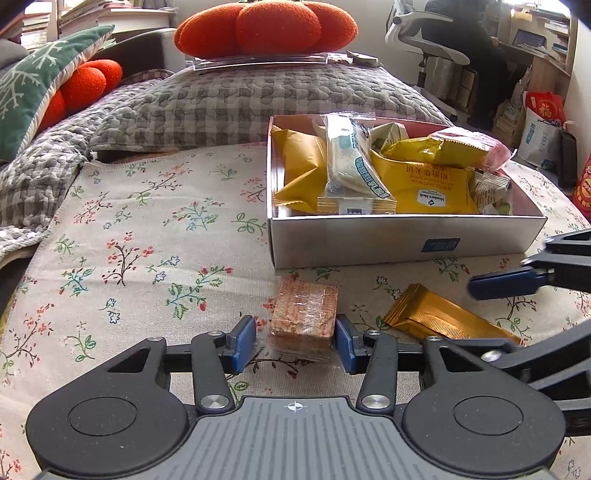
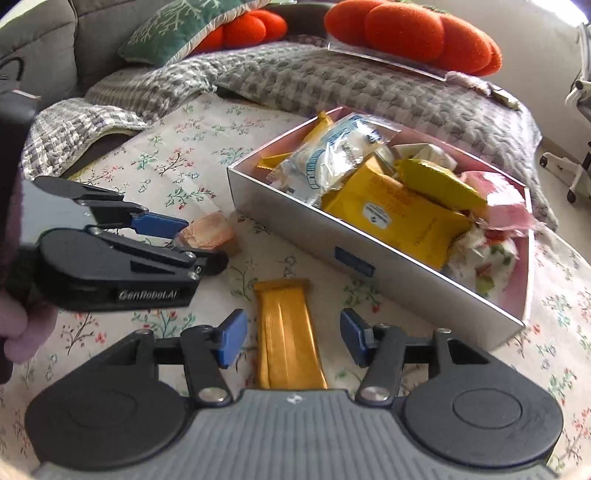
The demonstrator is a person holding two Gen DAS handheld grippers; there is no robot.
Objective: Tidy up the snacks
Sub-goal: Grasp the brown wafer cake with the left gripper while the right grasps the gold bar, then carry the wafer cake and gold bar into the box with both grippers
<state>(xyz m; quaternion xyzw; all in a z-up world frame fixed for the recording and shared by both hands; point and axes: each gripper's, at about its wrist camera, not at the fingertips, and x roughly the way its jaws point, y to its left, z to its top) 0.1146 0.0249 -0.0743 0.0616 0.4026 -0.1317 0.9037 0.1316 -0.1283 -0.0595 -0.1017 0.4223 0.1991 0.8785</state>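
Note:
A white box [image 1: 406,236] with a pink inside stands on the floral cloth and holds several snack packets, yellow, white and pink. In front of it lies a brown biscuit block [image 1: 304,314] in clear wrap. My left gripper [image 1: 295,343] is shut on this block, a blue pad at each side. To the right a gold bar [image 2: 288,332] lies flat on the cloth. My right gripper [image 2: 293,339] stands open around it, with a gap on both sides. The right wrist view shows the left gripper [image 2: 199,242] side-on with the block [image 2: 210,230] at its tips, and the box [image 2: 295,225].
A grey quilted blanket [image 1: 229,107] rises behind the box, with orange pumpkin cushions [image 1: 266,26] and a green pillow [image 1: 33,85] on it. A person sits in an office chair [image 1: 424,40] at the back right, near bags [image 1: 543,122]. A hand [image 2: 14,325] holds the left gripper.

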